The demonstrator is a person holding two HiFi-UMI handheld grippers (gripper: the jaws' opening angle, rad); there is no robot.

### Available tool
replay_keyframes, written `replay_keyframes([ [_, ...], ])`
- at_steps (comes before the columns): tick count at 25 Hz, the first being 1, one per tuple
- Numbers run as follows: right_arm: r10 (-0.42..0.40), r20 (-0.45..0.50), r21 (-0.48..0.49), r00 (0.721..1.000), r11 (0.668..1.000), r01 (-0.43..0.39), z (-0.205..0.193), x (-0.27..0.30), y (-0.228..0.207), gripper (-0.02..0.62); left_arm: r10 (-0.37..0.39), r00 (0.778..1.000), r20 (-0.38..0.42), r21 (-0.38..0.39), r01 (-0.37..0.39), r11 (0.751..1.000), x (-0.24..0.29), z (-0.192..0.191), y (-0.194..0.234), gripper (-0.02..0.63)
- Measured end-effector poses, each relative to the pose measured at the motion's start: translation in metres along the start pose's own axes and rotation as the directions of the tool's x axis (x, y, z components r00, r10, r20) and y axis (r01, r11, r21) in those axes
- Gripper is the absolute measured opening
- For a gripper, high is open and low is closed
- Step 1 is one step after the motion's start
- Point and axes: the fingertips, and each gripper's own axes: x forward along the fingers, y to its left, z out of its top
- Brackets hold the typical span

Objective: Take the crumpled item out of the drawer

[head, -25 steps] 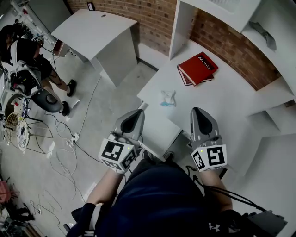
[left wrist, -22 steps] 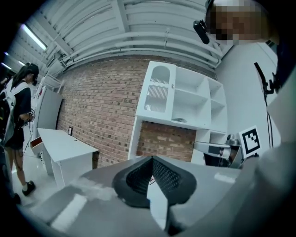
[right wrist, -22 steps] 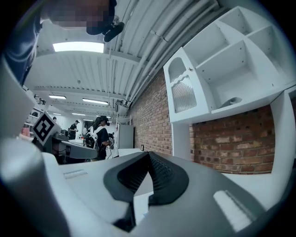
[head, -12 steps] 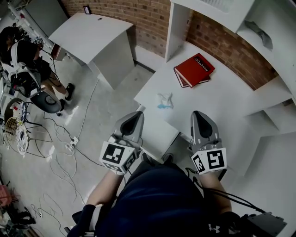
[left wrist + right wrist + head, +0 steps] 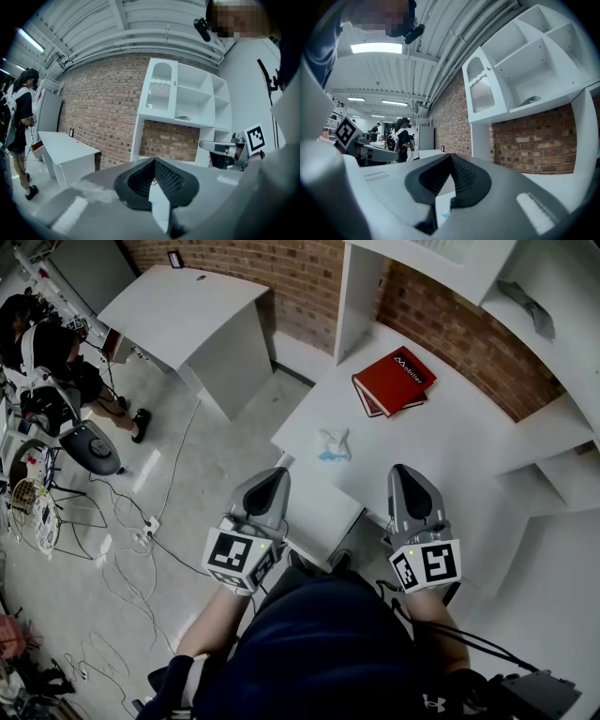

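Crumpled item (image 5: 335,443) untouched; left gripper (image 5: 272,474) and right gripper (image 5: 402,470) closed, empty

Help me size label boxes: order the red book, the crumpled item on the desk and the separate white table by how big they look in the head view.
1. white table: largest by far.
2. red book: clearly smaller.
3. crumpled item: smallest.
No two look alike in size.
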Motion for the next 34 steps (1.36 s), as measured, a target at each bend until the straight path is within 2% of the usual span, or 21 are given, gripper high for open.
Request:
replay_keyframes([
  [34,0.024,-0.013,0.016,1.000,1.000,-0.023,-0.011,0.005,-0.010,0.002,0.014,1.000,-0.023,0.007,-0.014,1.000,0.014,-0.008,-0.003,0.002],
])
